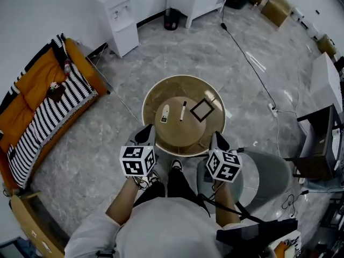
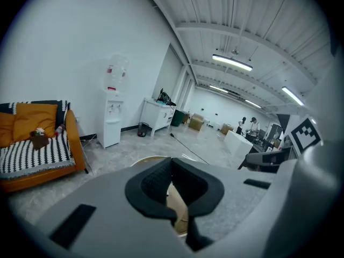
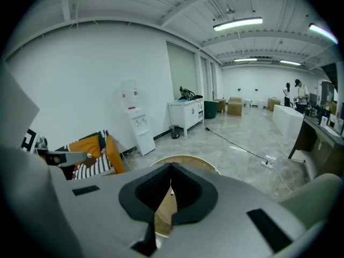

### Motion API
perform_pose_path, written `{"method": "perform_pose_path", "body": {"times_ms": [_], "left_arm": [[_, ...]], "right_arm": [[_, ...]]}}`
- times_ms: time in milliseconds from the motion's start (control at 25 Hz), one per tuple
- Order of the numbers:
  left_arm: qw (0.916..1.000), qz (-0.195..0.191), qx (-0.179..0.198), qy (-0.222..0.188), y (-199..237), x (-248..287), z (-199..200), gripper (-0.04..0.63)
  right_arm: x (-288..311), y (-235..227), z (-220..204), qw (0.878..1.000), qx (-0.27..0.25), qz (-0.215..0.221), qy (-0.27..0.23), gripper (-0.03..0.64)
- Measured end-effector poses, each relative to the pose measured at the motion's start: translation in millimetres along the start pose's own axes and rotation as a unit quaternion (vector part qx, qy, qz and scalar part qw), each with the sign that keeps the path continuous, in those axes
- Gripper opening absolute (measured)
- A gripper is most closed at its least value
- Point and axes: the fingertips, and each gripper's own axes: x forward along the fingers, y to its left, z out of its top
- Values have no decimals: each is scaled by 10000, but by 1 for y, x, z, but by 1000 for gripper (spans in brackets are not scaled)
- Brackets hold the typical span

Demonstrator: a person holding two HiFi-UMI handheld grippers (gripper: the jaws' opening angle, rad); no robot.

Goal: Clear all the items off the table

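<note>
**Table holds three small items, both grippers shut and empty**

The round wooden table (image 1: pixel 156 98) stands on the marble floor straight in front of us. We hold the left gripper (image 1: pixel 146 135) and the right gripper (image 1: pixel 217 140) side by side over its near rim. Each has its jaws pressed together with nothing between them. On the raised middle of the tabletop lie a black square frame (image 1: pixel 208 105) to the right, a dark pen (image 1: pixel 183 111) in the centre and a small white object (image 1: pixel 165 113) to the left, each apart from the others.
</note>
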Motion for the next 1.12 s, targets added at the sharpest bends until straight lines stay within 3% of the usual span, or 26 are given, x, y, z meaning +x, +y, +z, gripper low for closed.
{"method": "perform_pose_path", "body": {"times_ms": [400,680,920,1120], "left_arm": [[9986,320,2,419,18,48,3,8],[9931,568,-41,1029,62,75,-77,8],[9890,725,-362,1235,96,115,-142,8],[9871,858,-587,1216,114,134,-166,8]], "right_arm": [[86,1,19,9983,-132,409,397,23],[143,10,-63,9935,-96,561,986,23],[194,13,-129,9889,32,572,1373,23],[217,17,-154,9869,88,619,1486,23]]}}
